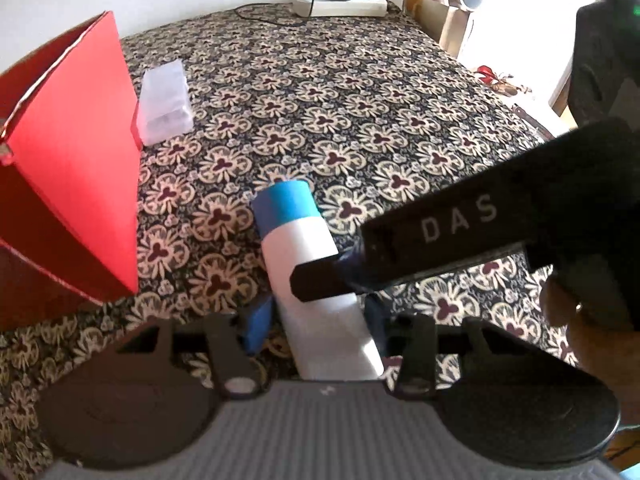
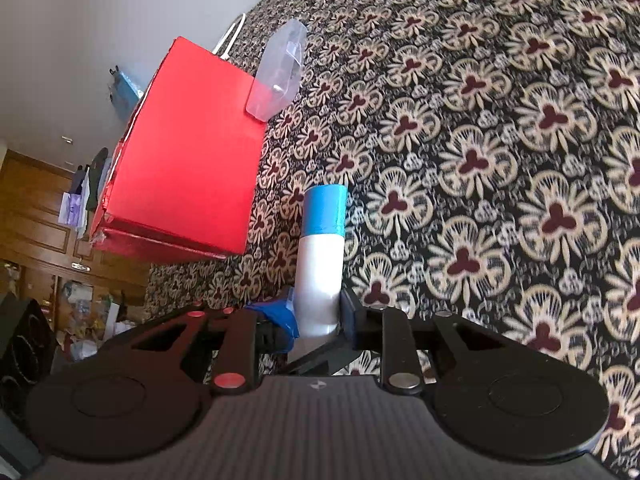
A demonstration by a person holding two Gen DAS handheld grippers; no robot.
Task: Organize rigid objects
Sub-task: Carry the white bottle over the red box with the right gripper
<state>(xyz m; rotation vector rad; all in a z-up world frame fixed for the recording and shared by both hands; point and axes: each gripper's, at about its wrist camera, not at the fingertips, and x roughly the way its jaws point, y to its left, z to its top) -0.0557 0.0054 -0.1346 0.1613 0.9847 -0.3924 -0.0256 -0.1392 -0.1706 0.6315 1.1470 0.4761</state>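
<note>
Both grippers clamp one white plastic cylinder bottle with a blue cap [image 1: 298,236]: the left gripper [image 1: 320,320] squeezes its lower body, while the right gripper [image 2: 320,316] pinches its base. The cap points ahead of the jaws over the flowered cloth [image 1: 360,120], a red paper bag [image 1: 76,152] to their left

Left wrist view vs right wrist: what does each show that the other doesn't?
Left wrist only: power strip at the table's far edge, and the right gripper reaching across the bottle. Right wrist only: wooden cabinets beyond the table's edge. Both: white bottle with blue cap between the fingers, red bag, clear plastic box, patterned tablecloth.
</note>
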